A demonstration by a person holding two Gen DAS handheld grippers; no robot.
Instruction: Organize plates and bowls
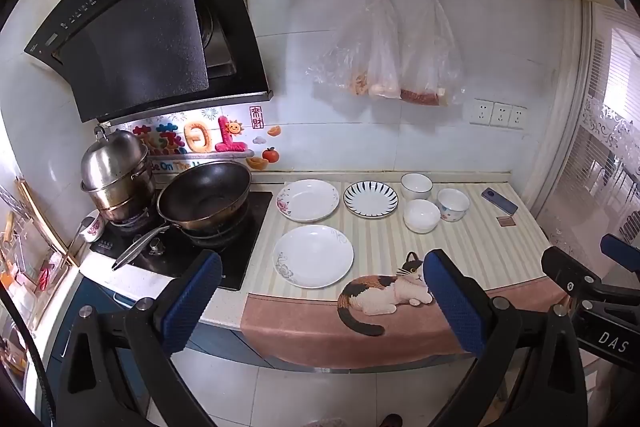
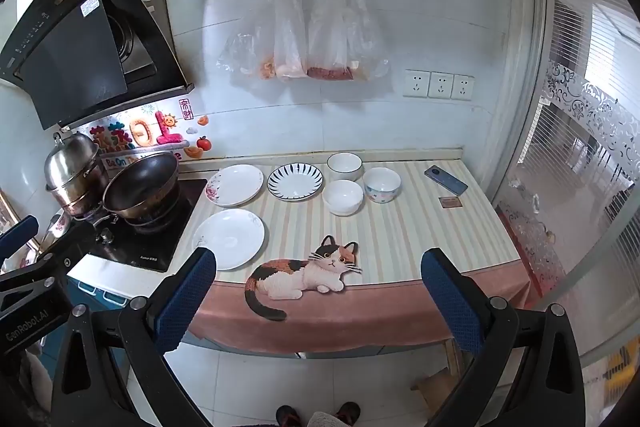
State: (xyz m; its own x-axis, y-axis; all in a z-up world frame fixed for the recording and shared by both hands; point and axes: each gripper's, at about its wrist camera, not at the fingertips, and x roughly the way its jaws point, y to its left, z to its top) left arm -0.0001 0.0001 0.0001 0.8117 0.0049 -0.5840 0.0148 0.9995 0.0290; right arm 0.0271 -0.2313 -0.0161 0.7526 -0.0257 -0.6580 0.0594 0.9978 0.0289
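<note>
Three plates lie on the striped counter mat [image 1: 496, 251]: a white plate [image 1: 313, 256] nearest me, a flower-edged plate [image 1: 308, 200] behind it, and a blue-striped plate [image 1: 371, 199] to its right. Three bowls stand close together: a white one at the back [image 1: 416, 185], a low white one [image 1: 421, 215], and a patterned one [image 1: 452, 204]. The same plates [image 2: 229, 238] [image 2: 235, 185] [image 2: 295, 181] and bowls [image 2: 344, 166] [image 2: 343, 197] [image 2: 381, 184] show in the right wrist view. My left gripper [image 1: 322, 303] and right gripper [image 2: 318, 301] both hang open before the counter's front edge, holding nothing.
A black wok [image 1: 205, 195] and a steel steamer pot [image 1: 116, 171] sit on the stove at the left. A phone [image 1: 499, 201] and a small card [image 1: 506, 221] lie at the mat's far right. Plastic bags [image 1: 384, 55] hang on the wall. A glass partition [image 2: 580, 167] borders the right side.
</note>
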